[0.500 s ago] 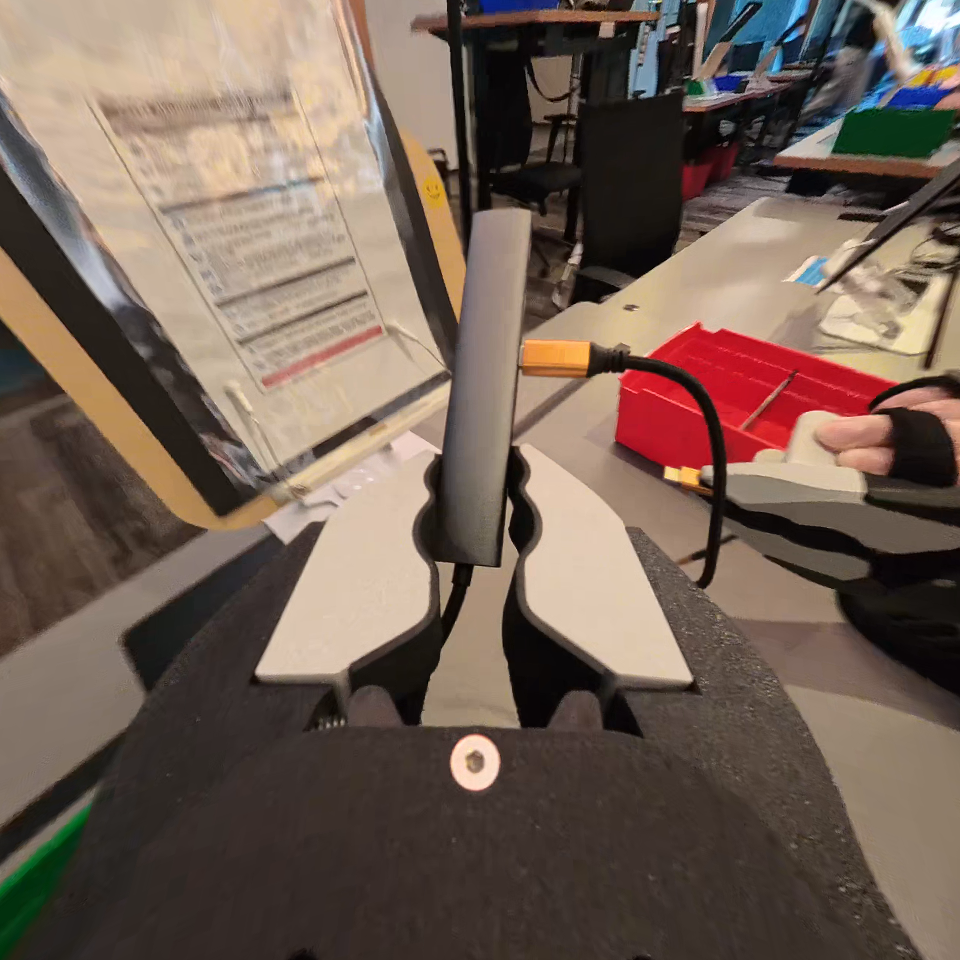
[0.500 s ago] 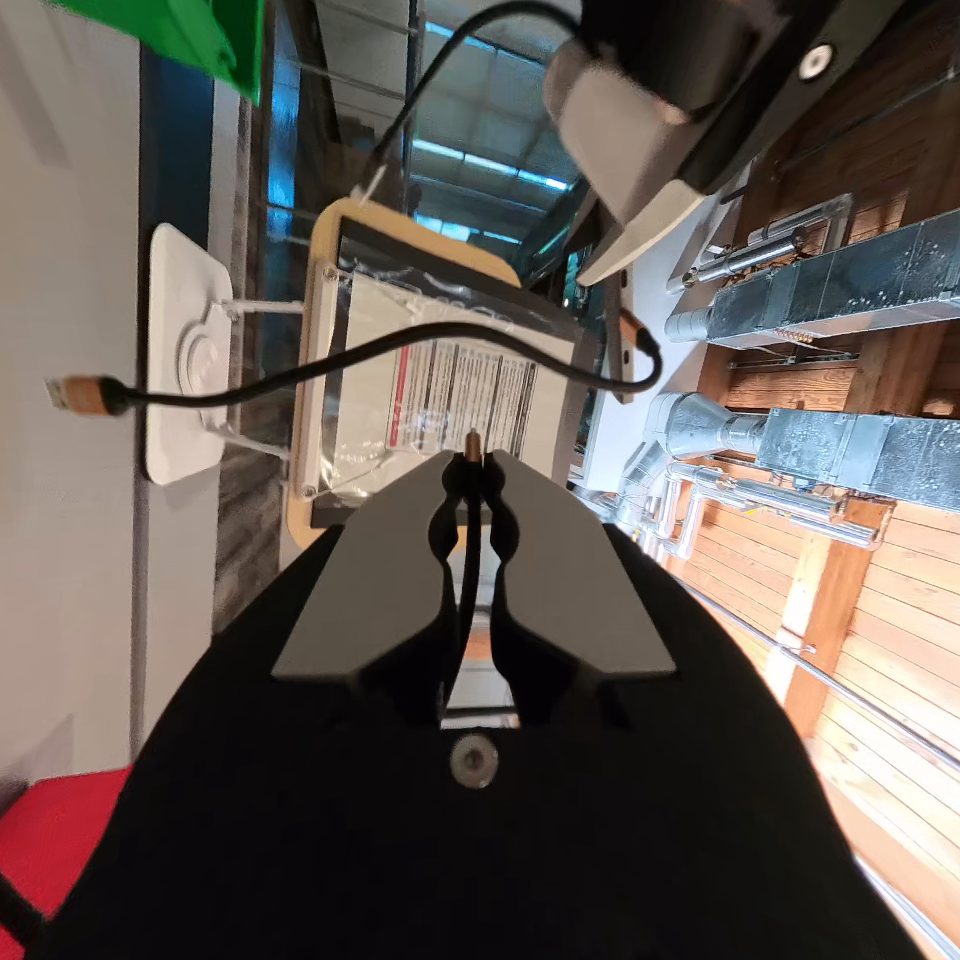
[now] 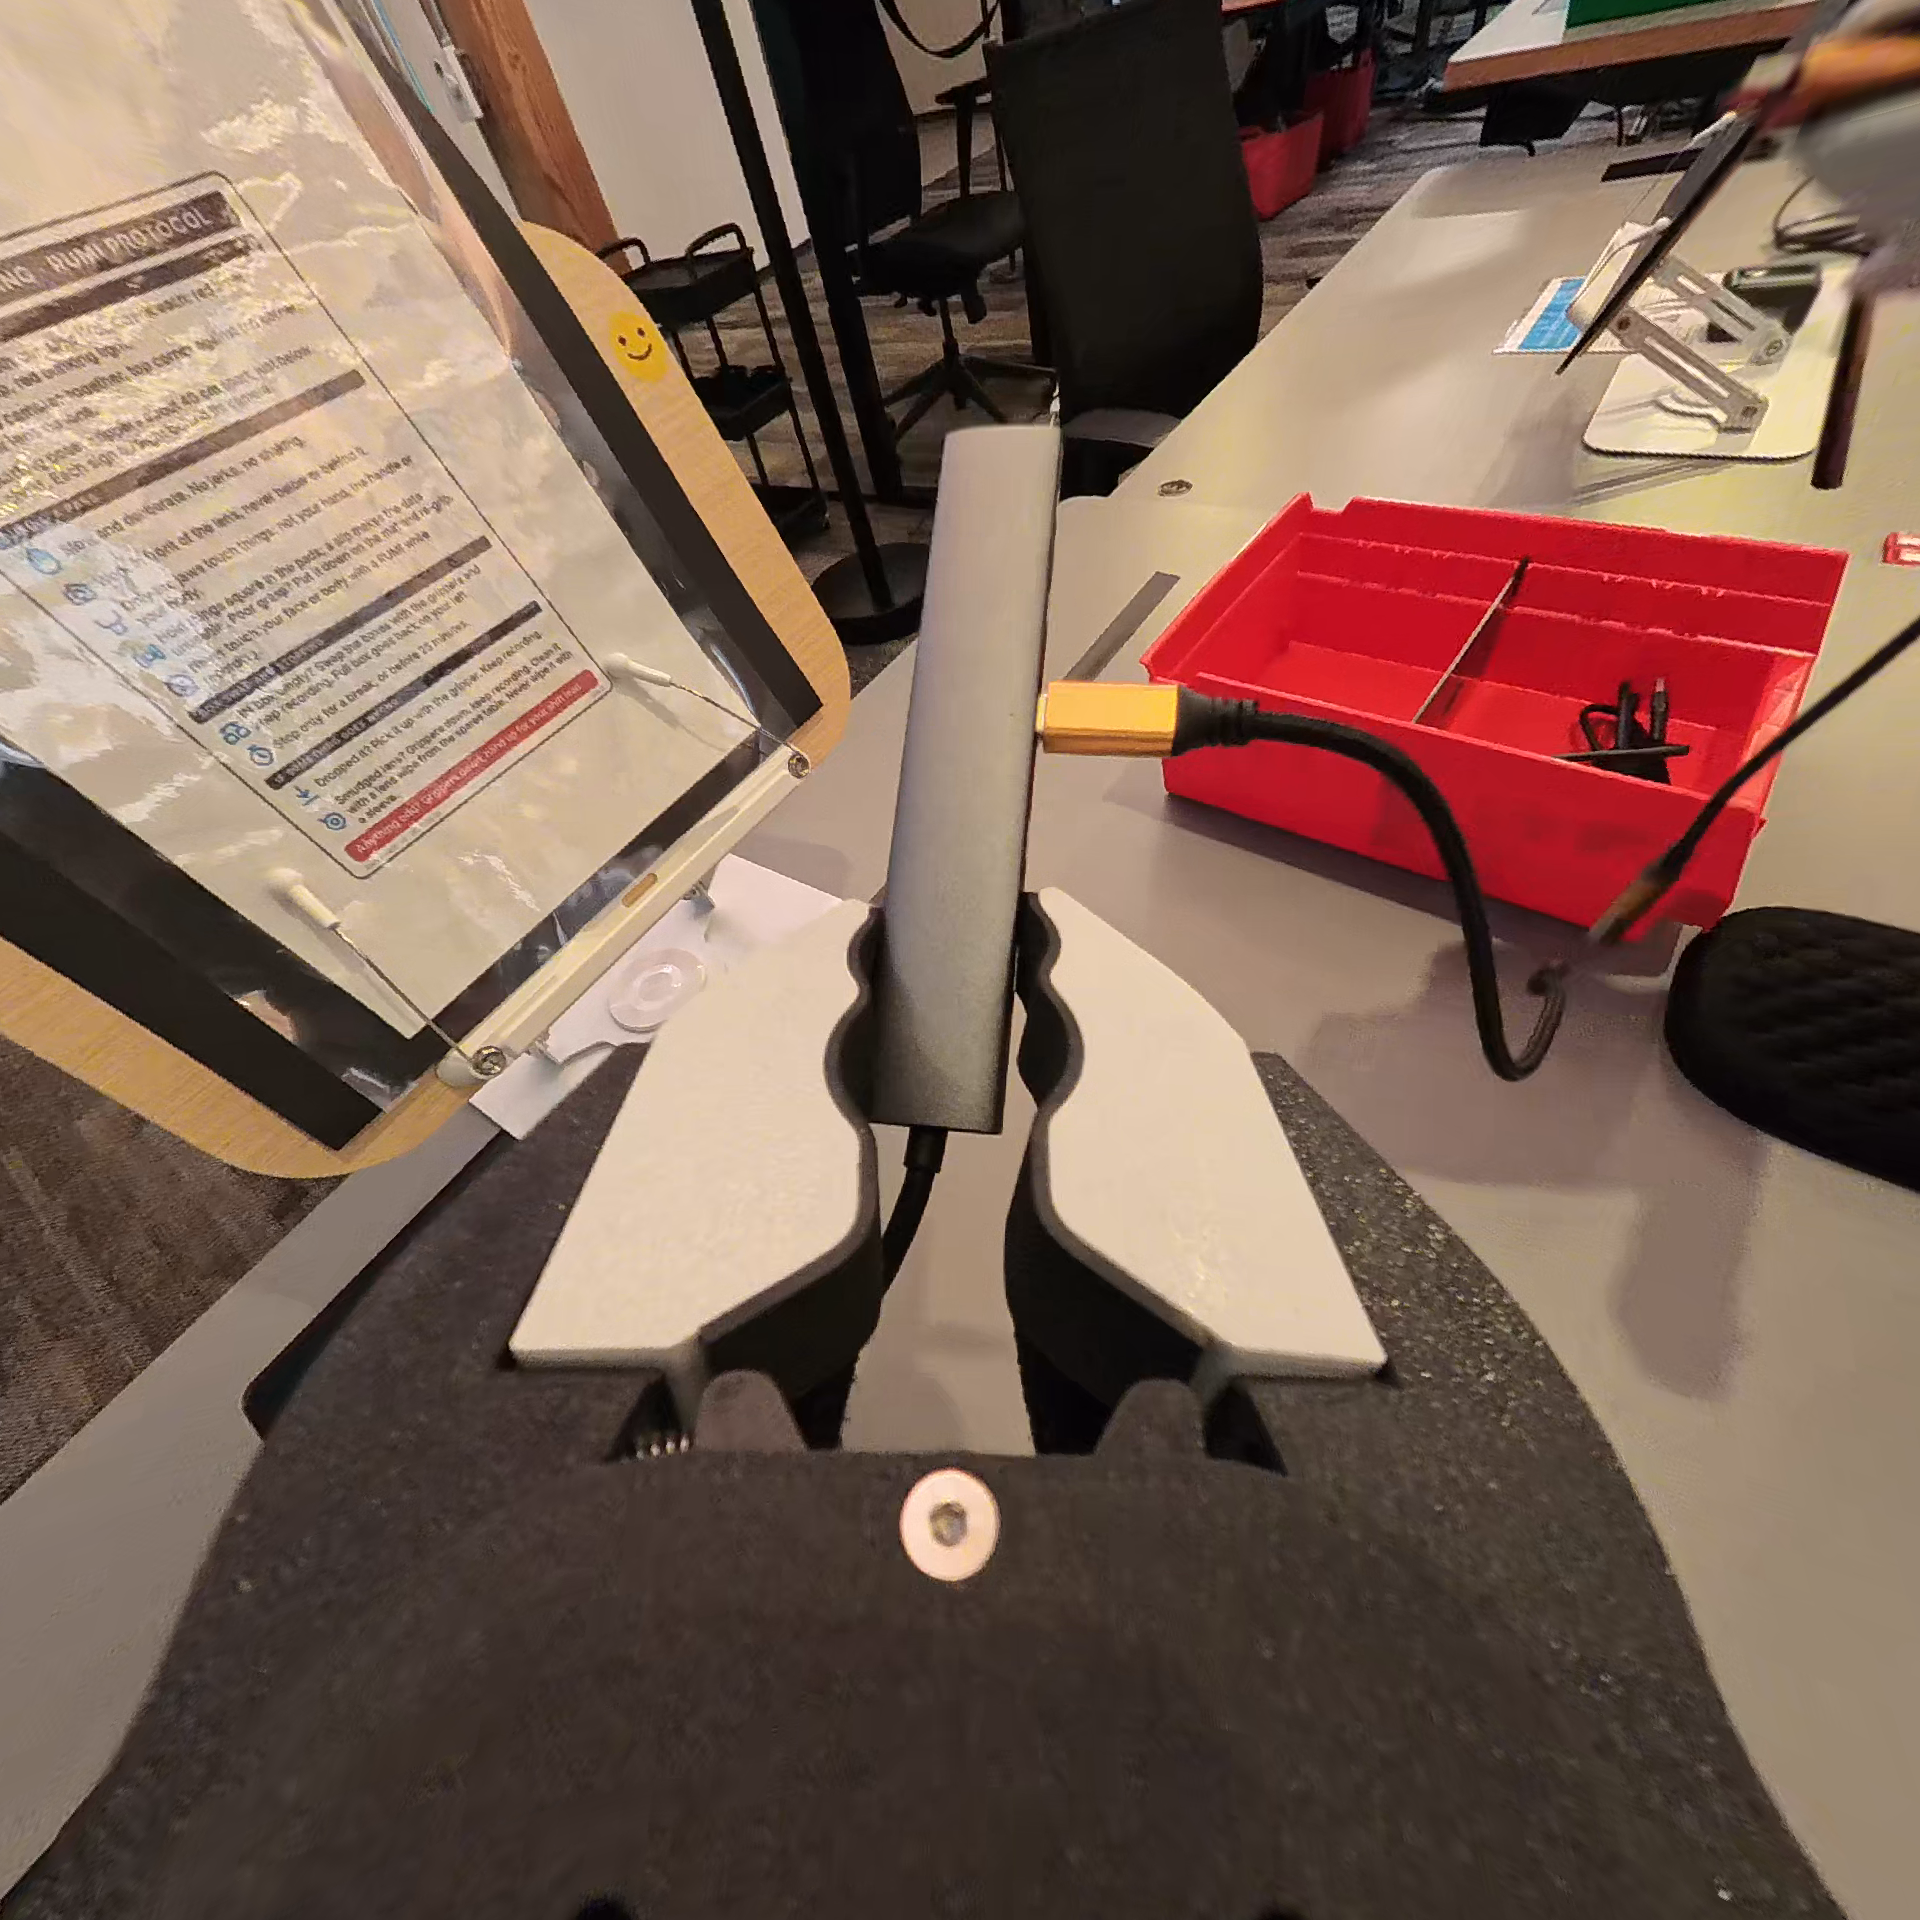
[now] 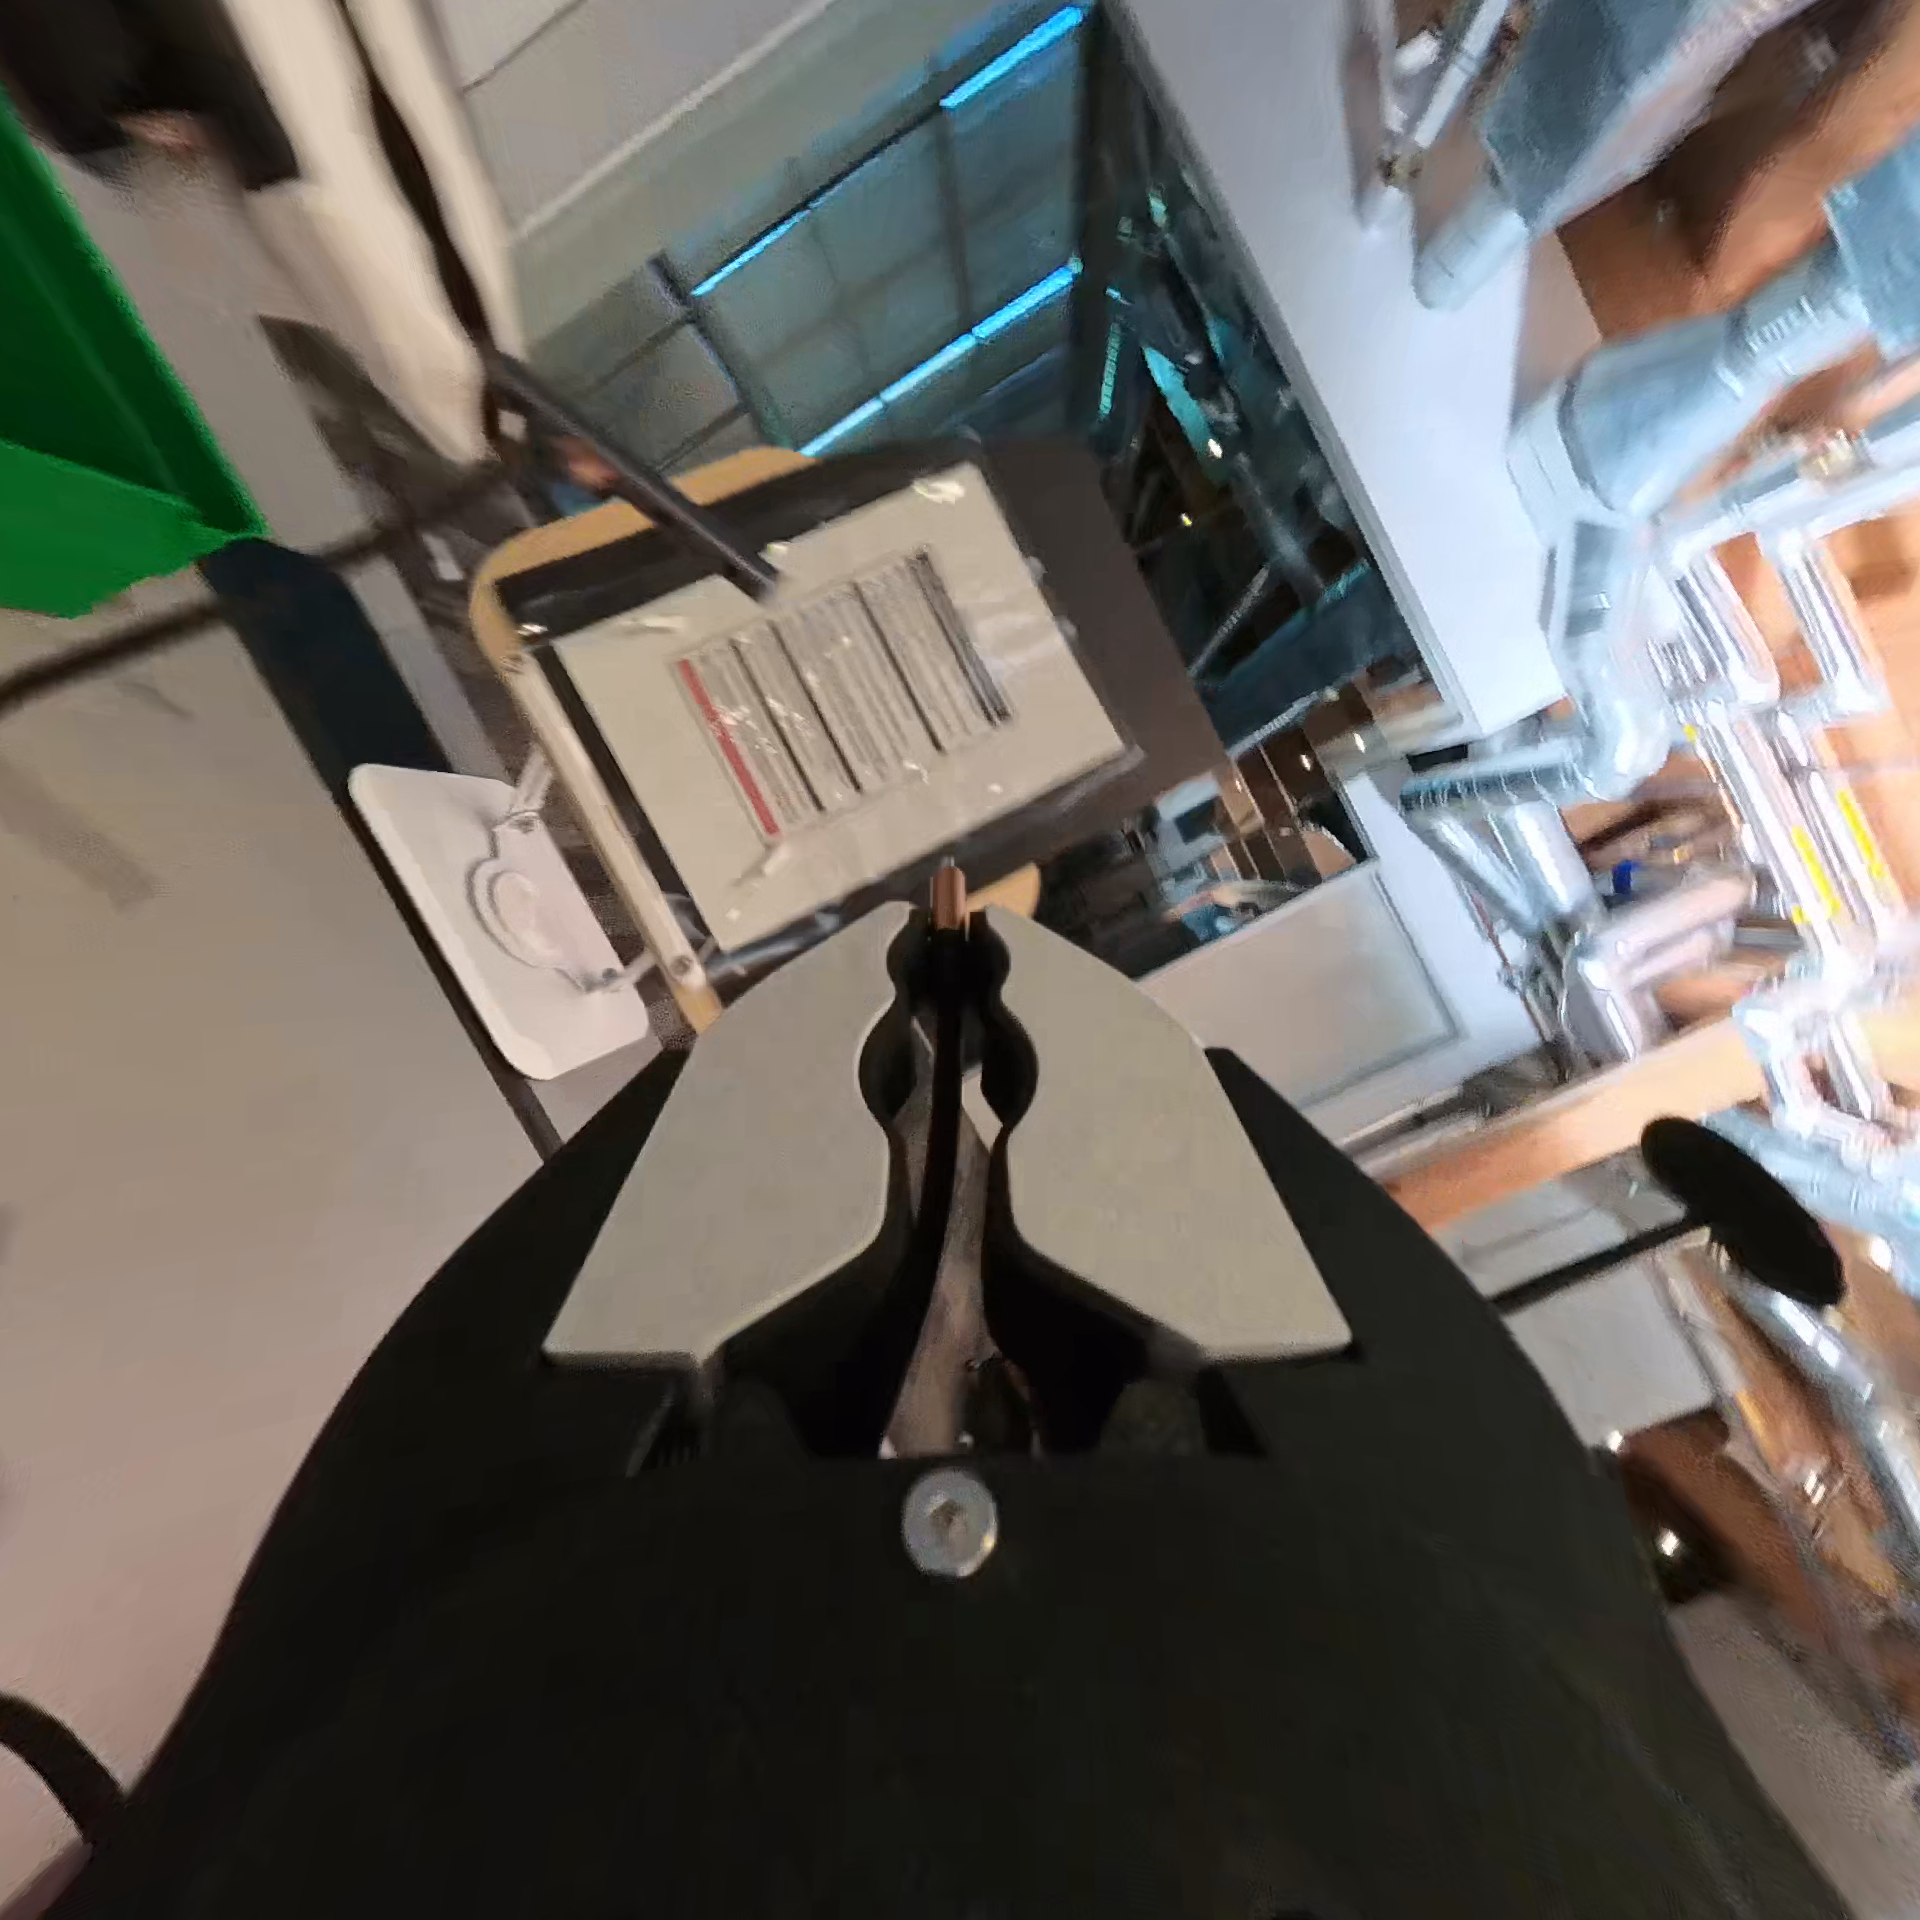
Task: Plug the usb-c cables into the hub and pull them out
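While the left gripper [image 3: 948, 997] is clamped on the upright grey hub [image 3: 971, 769] at frame centre, an orange-tipped cable [image 3: 1110, 718] is plugged into its right side; a red tray [image 3: 1455, 831] sits further back on the table [image 3: 1351, 416]. Right gripper [image 4: 948, 925] jaws are pinched narrow on a thin cable end [image 4: 947, 902].

We're at a grey table [image 3: 1351, 436] in an open workshop. Dark patterned carpet [image 3: 135, 1226] underfoot, black office chair [image 3: 1122, 208] pushed in at the far edge, wooden post [image 3: 525, 114] behind. More benches further back. Overhead we see silver ducting [image 4: 1621, 416] on timber ceiling, blue-lit glass panels [image 4: 883, 281].
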A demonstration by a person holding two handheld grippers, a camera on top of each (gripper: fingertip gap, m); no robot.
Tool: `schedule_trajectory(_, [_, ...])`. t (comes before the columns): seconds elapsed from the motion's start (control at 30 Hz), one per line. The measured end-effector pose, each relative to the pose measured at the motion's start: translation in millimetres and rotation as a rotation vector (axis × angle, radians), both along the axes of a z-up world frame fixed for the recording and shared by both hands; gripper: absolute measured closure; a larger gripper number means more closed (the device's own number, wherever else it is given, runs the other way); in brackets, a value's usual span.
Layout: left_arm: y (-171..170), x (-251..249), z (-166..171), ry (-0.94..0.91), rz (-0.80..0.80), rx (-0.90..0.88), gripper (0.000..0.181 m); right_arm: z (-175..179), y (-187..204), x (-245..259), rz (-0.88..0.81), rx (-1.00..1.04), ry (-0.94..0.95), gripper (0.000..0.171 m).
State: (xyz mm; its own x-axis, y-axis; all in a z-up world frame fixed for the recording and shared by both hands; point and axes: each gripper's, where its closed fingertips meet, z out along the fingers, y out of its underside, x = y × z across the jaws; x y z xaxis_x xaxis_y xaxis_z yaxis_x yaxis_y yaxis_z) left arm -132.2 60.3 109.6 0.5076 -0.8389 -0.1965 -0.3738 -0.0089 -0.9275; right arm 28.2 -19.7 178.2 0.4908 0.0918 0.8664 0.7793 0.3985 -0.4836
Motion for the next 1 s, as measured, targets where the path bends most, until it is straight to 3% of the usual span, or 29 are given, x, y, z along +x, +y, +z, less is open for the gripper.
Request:
schedule_trajectory(0.13, [-5,4,-1,0.02,-0.011,0.0,0.159,7,-11,78,-0.05,0.003,0.109,0.163])
schedule_trajectory(0.2, [-7,7,0,0.027,-0.006,0.014,0.158,-17,-5,105,-0.075,-0.078,0.06,0.163])
schedule_trajectory(0.3, [-14,11,1,0.04,-0.018,0.03,0.158,-56,19,154,-0.264,-0.124,-0.076,0.162])
schedule_trajectory(0.37, [-18,15,2,0.042,-0.029,0.037,0.159,-94,33,167,-0.272,-0.263,-0.124,0.162])
schedule_trajectory(0.43, [-20,16,2,0.042,-0.029,0.037,0.159,-130,38,163,-0.173,-0.439,-0.084,0.162])
schedule_trajectory(0.57, [-23,17,0,0.055,-0.037,0.031,0.158,-192,24,159,-0.041,-0.836,0.015,0.162])
schedule_trajectory(0.7, [-28,19,-1,0.044,-0.065,0.008,0.158,-233,13,168,-0.054,-1.129,0.139,0.162])
schedule_trajectory(0.83, [-32,23,-2,0.048,-0.088,0.006,0.158,-235,16,170,-0.062,-1.165,0.244,0.144])
schedule_trajectory(1.0, [-34,29,-8,0.074,-0.104,0.004,0.158,-186,24,157,0.008,-0.961,0.311,0.118])
